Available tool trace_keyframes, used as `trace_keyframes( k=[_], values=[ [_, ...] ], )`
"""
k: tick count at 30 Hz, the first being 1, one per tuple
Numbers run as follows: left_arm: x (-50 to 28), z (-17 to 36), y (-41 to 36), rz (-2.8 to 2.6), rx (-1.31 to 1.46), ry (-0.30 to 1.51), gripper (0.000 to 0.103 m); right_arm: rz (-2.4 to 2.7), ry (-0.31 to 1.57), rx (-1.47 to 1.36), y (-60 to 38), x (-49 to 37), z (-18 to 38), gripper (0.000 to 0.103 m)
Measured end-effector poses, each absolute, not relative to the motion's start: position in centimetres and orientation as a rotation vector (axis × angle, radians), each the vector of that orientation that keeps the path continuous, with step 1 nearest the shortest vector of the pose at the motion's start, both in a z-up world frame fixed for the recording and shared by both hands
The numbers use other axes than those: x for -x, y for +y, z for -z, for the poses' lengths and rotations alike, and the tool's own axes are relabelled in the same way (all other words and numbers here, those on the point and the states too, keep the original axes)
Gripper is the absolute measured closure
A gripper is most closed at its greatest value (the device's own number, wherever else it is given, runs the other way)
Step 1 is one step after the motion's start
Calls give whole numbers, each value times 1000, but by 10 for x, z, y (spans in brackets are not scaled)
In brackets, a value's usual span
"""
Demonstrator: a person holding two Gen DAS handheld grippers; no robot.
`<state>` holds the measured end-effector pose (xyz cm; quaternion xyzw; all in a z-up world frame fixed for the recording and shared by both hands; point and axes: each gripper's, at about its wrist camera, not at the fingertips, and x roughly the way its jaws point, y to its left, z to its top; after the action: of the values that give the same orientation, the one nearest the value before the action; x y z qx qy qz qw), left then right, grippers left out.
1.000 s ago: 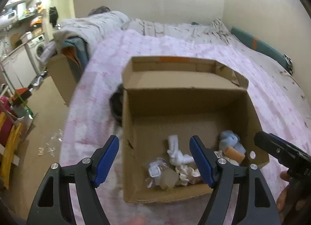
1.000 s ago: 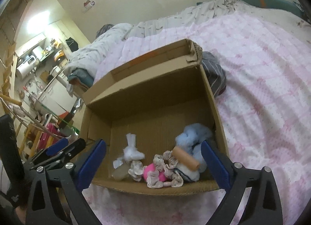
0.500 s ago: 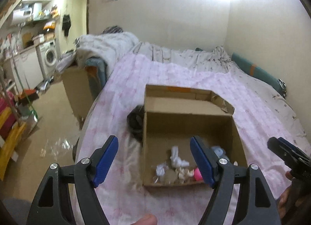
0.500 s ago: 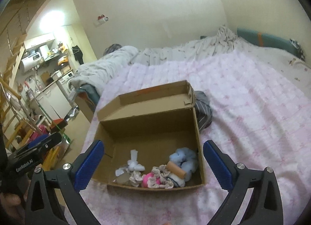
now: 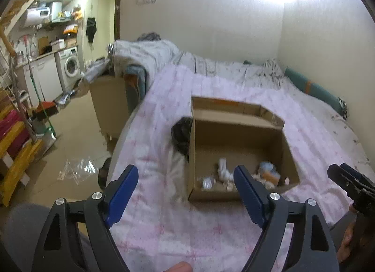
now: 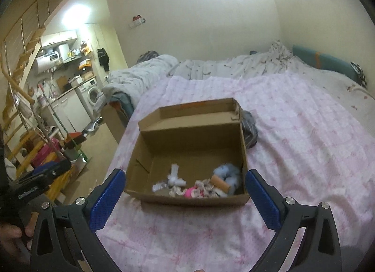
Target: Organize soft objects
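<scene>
1. The left gripper is held with its blue-padded fingers spread wide apart, and nothing is gripped between them.
2. The right gripper is likewise held wide apart and empty above the pink bedspread.
3. An open cardboard box is seen just ahead of the right gripper, its near wall lying between the two fingertips in that view.
4. From the left gripper, the same box is seen ahead and to the right, with the right fingertip overlapping its near wall.
5. The soft objects are gathered inside the box against the near wall: a white knotted cloth, a pink item, patterned scrunchies, a tan roll and a pale blue fluffy piece.
6. A dark striped garment is seen lying on the bedspread, touching the box's far right side in the right view.
7. A washing machine is seen far ahead to the left.
</scene>
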<state>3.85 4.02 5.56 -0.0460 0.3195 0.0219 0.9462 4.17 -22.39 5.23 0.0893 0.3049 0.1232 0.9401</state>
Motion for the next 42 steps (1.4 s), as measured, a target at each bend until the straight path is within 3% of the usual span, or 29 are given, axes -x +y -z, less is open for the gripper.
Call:
trace_keyframes(
  k=[4,8,42],
  values=[
    [-47,-33,37,-32,103,710,21,-212,612,-150,-224,-36,-35,0],
    [-53,-24,29,2,94,718,0,-212,631,-162,-224,-38,-22,0],
    [-53,-19,19,20,56,729,0,-174,660,-95,-207,-43,-10,0]
  ],
)
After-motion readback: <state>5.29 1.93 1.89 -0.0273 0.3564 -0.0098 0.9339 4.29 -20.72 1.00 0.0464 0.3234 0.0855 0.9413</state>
